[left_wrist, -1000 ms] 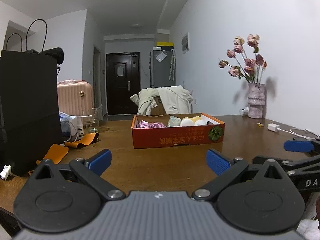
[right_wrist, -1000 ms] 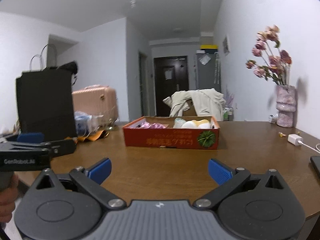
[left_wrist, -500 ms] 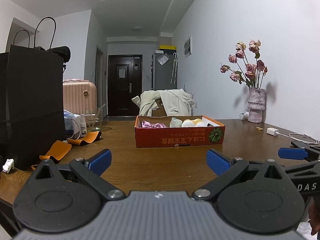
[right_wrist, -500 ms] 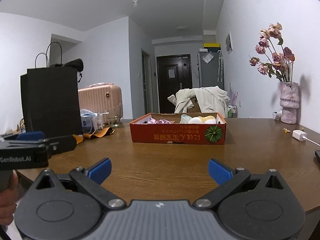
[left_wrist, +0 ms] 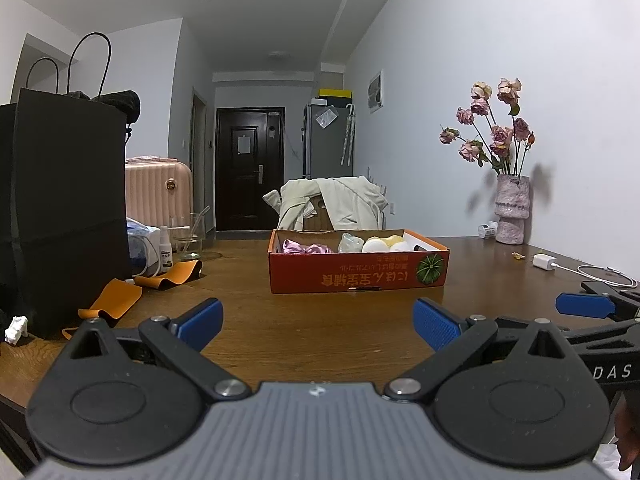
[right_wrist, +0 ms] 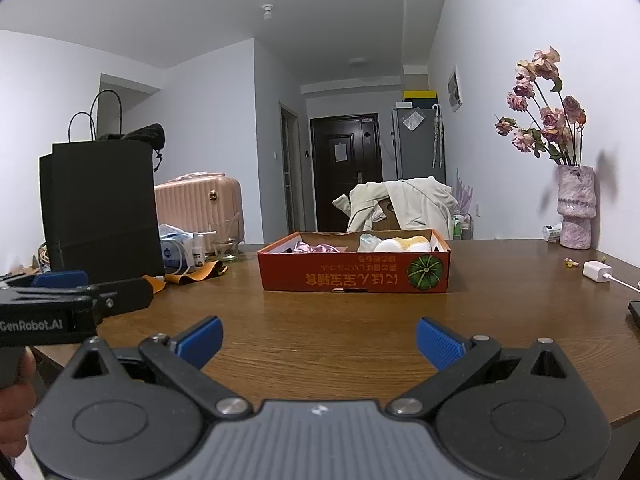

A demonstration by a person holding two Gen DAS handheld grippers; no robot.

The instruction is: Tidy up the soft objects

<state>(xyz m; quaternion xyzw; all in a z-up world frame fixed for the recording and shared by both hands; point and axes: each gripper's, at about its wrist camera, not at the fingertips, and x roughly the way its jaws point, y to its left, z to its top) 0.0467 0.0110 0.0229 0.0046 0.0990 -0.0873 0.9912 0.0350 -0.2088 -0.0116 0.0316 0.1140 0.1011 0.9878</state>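
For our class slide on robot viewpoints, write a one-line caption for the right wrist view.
Open right gripper faces an orange box of soft items on the wooden table, left gripper alongside.

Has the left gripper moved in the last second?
Yes. The left gripper has sunk and tilted up: in its own view the red box and table edge sit lower in the frame, and more ceiling shows.

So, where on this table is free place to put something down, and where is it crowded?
The table is bare between the orange box and both open grippers, left gripper and right gripper. Bare too between box and white charger. Crowded near the black bag: orange straps, bottles, glass.
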